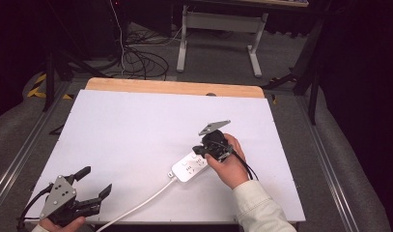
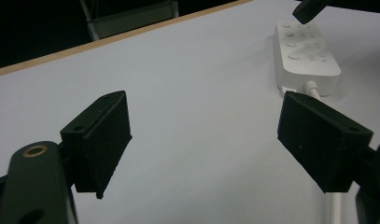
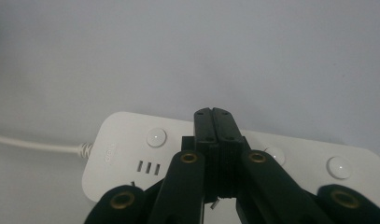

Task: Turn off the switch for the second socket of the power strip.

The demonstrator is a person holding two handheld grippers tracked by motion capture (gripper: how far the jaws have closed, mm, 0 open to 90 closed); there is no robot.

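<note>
From the high view, a white power strip (image 1: 190,166) is lying right of centre on the white table (image 1: 136,130), its long axis running from near-left to far-right, and its white cable (image 1: 136,207) is trailing off toward the near edge. The right gripper (image 1: 209,147) is hovering directly over the strip's far end, so the right hand (image 1: 229,164) is far nearer to it than the left one; the left gripper (image 1: 94,184) is sitting at the near-left corner, well apart, with its jaws spread wide and nothing between them. In the left gripper view, those 2 black jaws are standing open over bare table, and the power strip (image 2: 305,50) is lying off to the far right, its cable end pointing back toward the camera. In the right gripper view, the right gripper (image 3: 212,116) is clenched, its 2 jaws pressed flat together with nothing visible between them, and its tip is pointing down at the power strip (image 3: 131,158) just between 2 of the round buttons. The strip is looking smooth, rigid and rounded, with 3 small slots beside the left button (image 3: 156,137); the coming move probably turns on pressing straight down there.
</note>
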